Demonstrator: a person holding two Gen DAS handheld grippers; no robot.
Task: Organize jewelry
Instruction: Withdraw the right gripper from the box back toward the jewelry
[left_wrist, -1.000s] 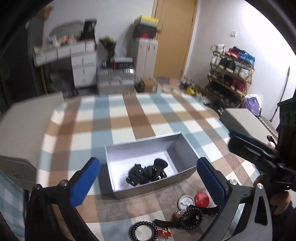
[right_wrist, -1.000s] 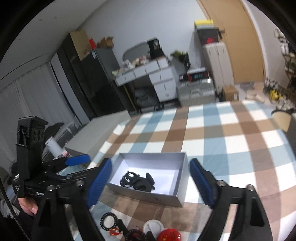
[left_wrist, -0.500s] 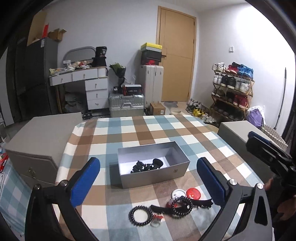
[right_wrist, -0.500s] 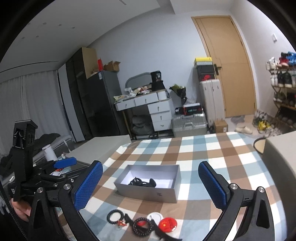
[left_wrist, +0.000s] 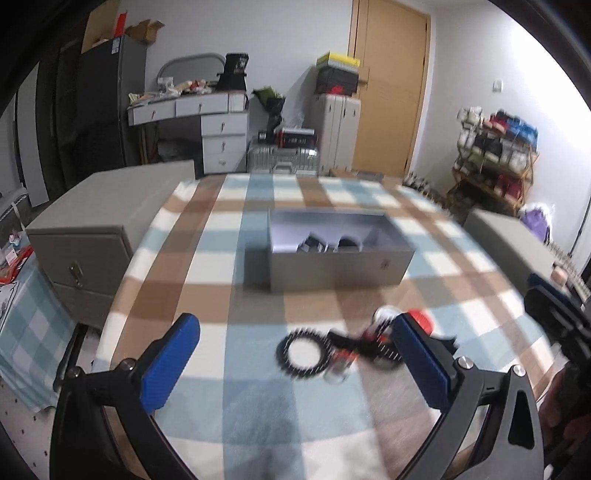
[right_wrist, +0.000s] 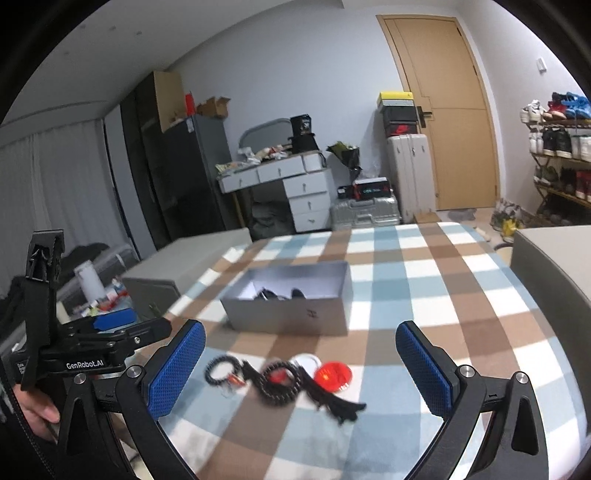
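A grey open box (left_wrist: 334, 254) (right_wrist: 291, 304) stands on the checked tablecloth with dark items (left_wrist: 325, 244) (right_wrist: 280, 294) inside. In front of it lies a cluster of jewelry: a black bead bracelet (left_wrist: 302, 351) (right_wrist: 218, 370), a second dark beaded ring (right_wrist: 277, 380), a red round piece (right_wrist: 333, 374), a white round piece (right_wrist: 306, 361) and a black strap (right_wrist: 338, 402). My left gripper (left_wrist: 295, 363) is open and empty, held just short of the cluster. My right gripper (right_wrist: 299, 365) is open and empty too, with the cluster between its fingers in view.
A grey cabinet (left_wrist: 96, 229) stands left of the table and another grey block (right_wrist: 554, 280) at its right edge. Behind are drawers, suitcases (right_wrist: 365, 214), a door and a shoe rack (left_wrist: 495, 155). A hand (right_wrist: 37, 410) holds the left gripper's grip.
Both grippers have pulled back from above the box and dropped lower toward the table. The jewelry cluster now sits between their open fingers, and the left view is motion-blurred.
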